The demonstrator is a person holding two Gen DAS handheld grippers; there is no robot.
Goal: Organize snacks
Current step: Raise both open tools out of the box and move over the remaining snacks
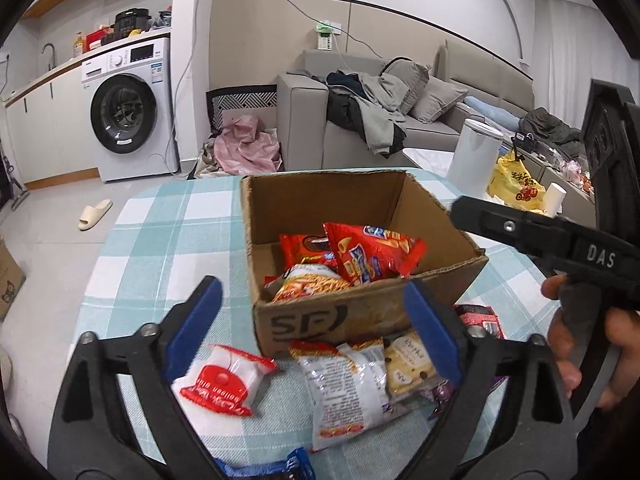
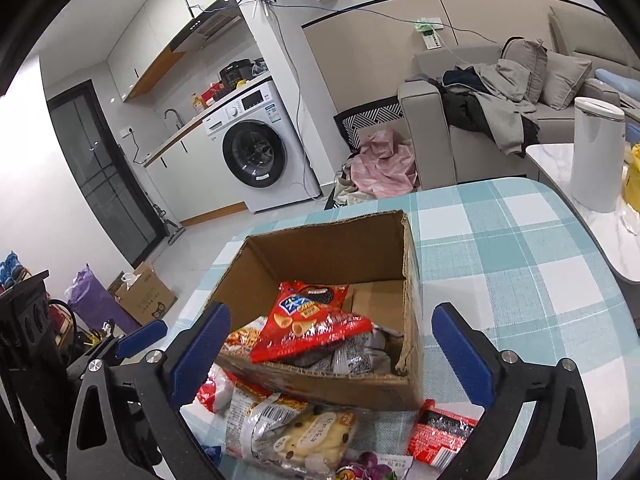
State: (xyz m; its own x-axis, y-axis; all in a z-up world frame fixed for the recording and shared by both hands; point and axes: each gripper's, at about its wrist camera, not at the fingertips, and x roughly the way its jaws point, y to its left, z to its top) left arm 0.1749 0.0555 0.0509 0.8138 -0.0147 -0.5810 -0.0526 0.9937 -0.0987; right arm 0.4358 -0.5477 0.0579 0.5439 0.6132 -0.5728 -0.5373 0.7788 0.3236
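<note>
An open cardboard box (image 1: 320, 320) stands on the checked table and holds several snack packs, a red one (image 1: 372, 252) on top. It also shows in the right wrist view (image 2: 332, 252) with the red pack (image 2: 308, 324). My left gripper (image 1: 316, 328) is open and empty, over loose packs before the box: a white-and-red pack (image 1: 220, 384), a clear noodle pack (image 1: 344, 388) and a cream biscuit pack (image 1: 408, 364). My right gripper (image 2: 332, 352) is open and empty, above the box's near wall. The biscuit pack (image 2: 312, 436) and a red-black pack (image 2: 444, 432) lie below it.
The teal checked tablecloth (image 2: 512, 248) covers the table. A white canister (image 2: 596, 152) stands on a side table at right. A sofa (image 1: 304, 120) with clothes, a washing machine (image 1: 128, 112) and a slipper (image 1: 94, 214) on the floor lie beyond.
</note>
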